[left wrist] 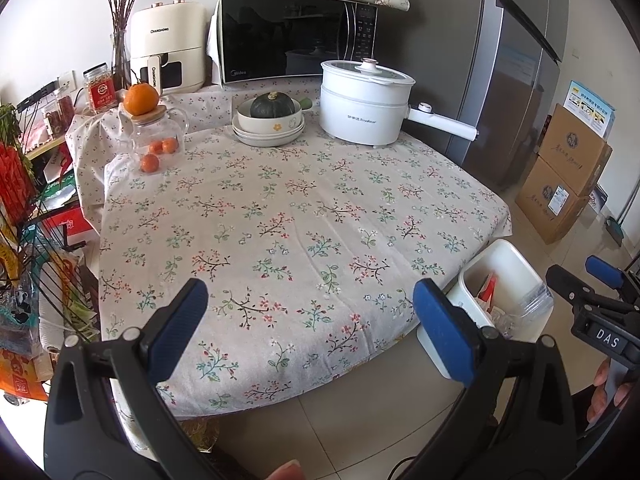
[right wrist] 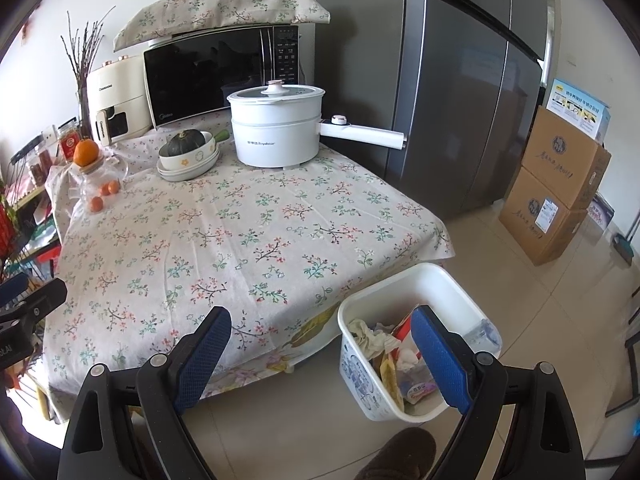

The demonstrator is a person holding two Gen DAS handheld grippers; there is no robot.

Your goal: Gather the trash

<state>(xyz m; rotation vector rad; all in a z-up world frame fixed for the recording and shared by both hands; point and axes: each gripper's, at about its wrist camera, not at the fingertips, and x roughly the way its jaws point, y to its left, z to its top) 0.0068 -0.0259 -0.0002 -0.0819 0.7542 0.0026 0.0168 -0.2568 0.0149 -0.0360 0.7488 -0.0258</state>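
- Trash point(right wrist: 394, 354) is seen already in the bin point(right wrist: 436, 276), under the right claw point(right wrist: 320, 354).
- No trash is seen on the table point(left wrist: 280, 208) ahead; the task is judged nearly done.
- Both claws, left point(left wrist: 310, 324) included, are held wide open, empty.

Left claw point(left wrist: 310, 326) gaping wide, nothing between its blue pads. Right claw point(right wrist: 322, 358) likewise spread and unloaded, level beside it.

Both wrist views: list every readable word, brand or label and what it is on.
"CHANGHONG": air fryer, body and handle.
"Midea": microwave.
"Royalstar": white electric pot; characters before it unreadable.
"DAS": tag on the right tongs.
Red jar label, cardboard boxes, blue box, trash bin print: too blurred.
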